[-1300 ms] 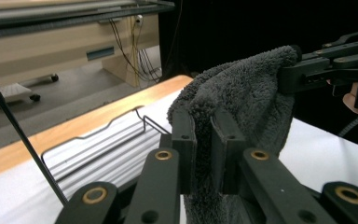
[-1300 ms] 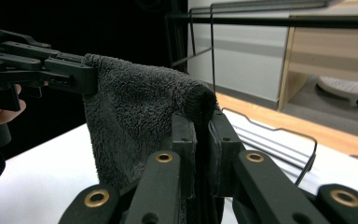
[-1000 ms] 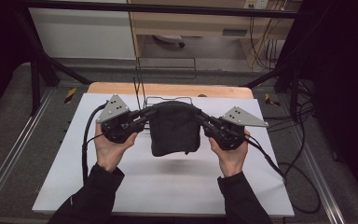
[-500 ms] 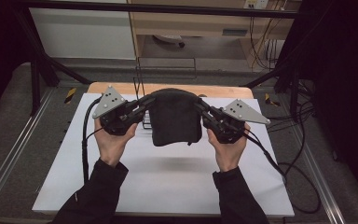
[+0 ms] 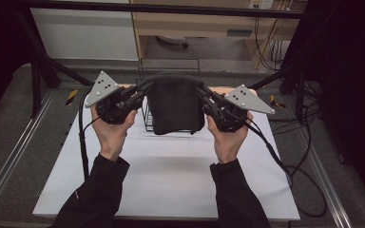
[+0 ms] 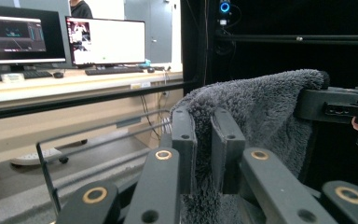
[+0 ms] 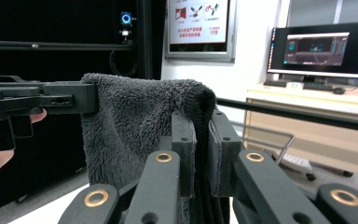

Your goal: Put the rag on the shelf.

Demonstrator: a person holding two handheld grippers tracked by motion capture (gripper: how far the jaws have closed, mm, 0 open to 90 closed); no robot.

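Note:
A dark grey fluffy towel (image 5: 177, 107) hangs folded in the air between my two grippers, above the far part of the white table. My left gripper (image 5: 146, 87) is shut on its upper left corner; in the left gripper view the towel (image 6: 261, 112) is pinched between the black jaws of the left gripper (image 6: 203, 140). My right gripper (image 5: 204, 92) is shut on the upper right corner, and the right gripper view shows the towel (image 7: 135, 126) clamped in the right gripper (image 7: 202, 140). Each gripper view shows the other gripper holding the far corner.
A black wire rack (image 5: 147, 114) stands on the table just behind the hanging towel. The white table top (image 5: 171, 175) lies below. Cables (image 5: 285, 161) trail off to the right. Desks with monitors (image 6: 105, 39) stand beyond the table.
Both hands have lifted the towel upward and slightly away from me. The towel now hangs higher in front of the wire rack, and both grips have stayed the same.

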